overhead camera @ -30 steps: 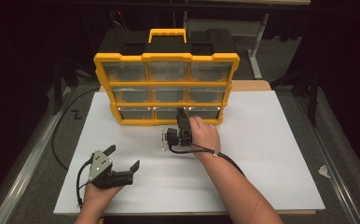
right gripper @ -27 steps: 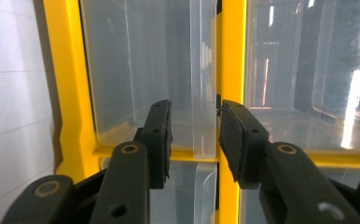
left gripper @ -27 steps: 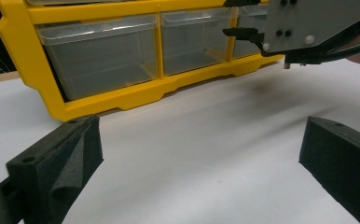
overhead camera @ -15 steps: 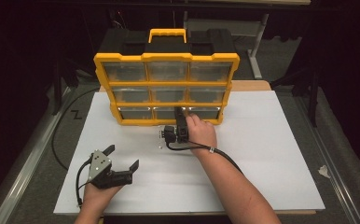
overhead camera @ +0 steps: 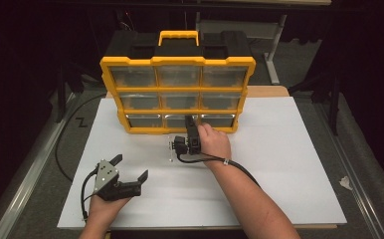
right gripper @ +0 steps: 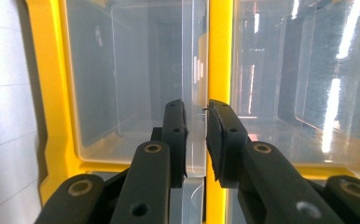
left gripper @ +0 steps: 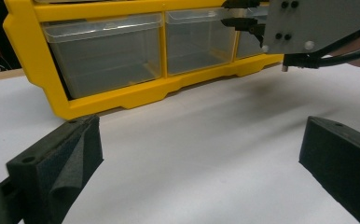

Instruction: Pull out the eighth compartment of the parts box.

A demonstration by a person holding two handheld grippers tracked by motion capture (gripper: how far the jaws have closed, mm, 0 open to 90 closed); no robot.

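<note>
Right gripper jaws have just closed onto the front lip of the bottom-row middle drawer of the yellow organizer at frame centre; drawer not yet pulled; left gripper, lower left, stands apart, idle.

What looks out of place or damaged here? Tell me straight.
Nothing stands out. The yellow drawer cabinet stands upright and square on the white board, its clear drawers shut and empty.

Drawer organizer stands at back of board; right gripper at its bottom middle drawer; left gripper near front-left
</note>
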